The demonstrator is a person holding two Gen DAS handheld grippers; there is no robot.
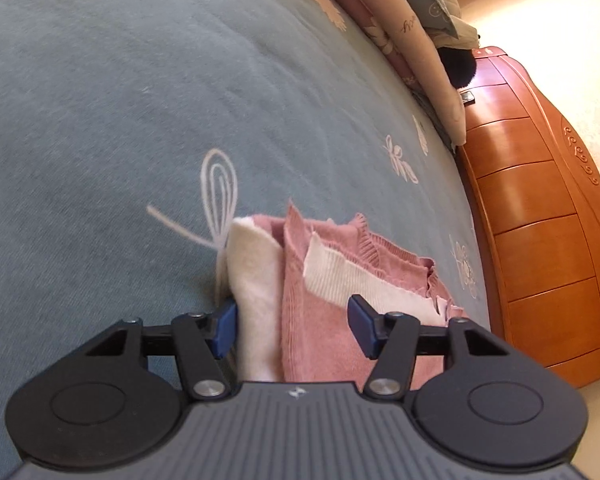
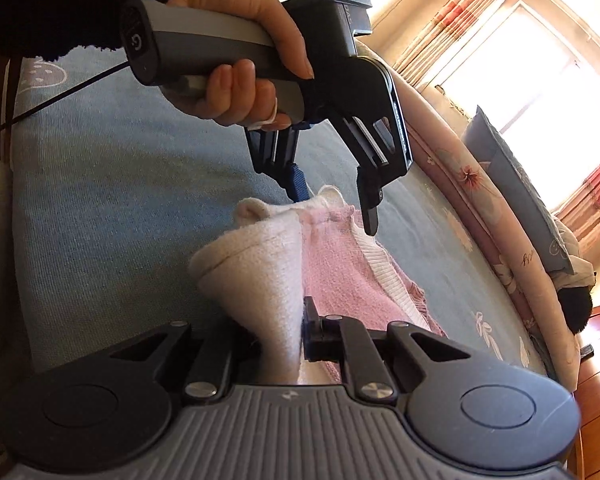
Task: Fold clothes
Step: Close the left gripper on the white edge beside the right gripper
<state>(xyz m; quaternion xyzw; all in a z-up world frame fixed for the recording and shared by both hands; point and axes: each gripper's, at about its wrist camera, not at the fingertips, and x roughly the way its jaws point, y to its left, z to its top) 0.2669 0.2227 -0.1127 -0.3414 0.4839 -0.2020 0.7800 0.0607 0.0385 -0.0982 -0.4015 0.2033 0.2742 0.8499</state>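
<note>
Right wrist view shows the pink sweater (image 2: pixel 340 272) lying bunched on the blue bedspread (image 2: pixel 100 200), with its white fleecy inside turned out on one side. The right gripper (image 2: pixel 284 340) pinches a fold of that white part tight between its pads and holds it up a little. Past it, a hand (image 2: pixel 240 80) holds the left gripper (image 2: pixel 336 208) over the far edge of the sweater. Its jaws stand about half wide, one finger on each side of the cloth, and they do not look pressed on it yet. From the left wrist view the blue pads (image 1: pixel 228 328) sit low beside the white and pink layers, and I cannot tell if the left pad just touches the white edge. I think the step now is to catch that far edge so both hands can lift and lay the sweater flat. To do it well, the left jaws should go down over all the layers, close firmly, and then both hands should pull apart gently so the cloth is smooth. A pink flowered quilt (image 2: pixel 480 200) lies along the far side of the bed, and a wooden dresser (image 1: pixel 540 220) stands beyond it.
</note>
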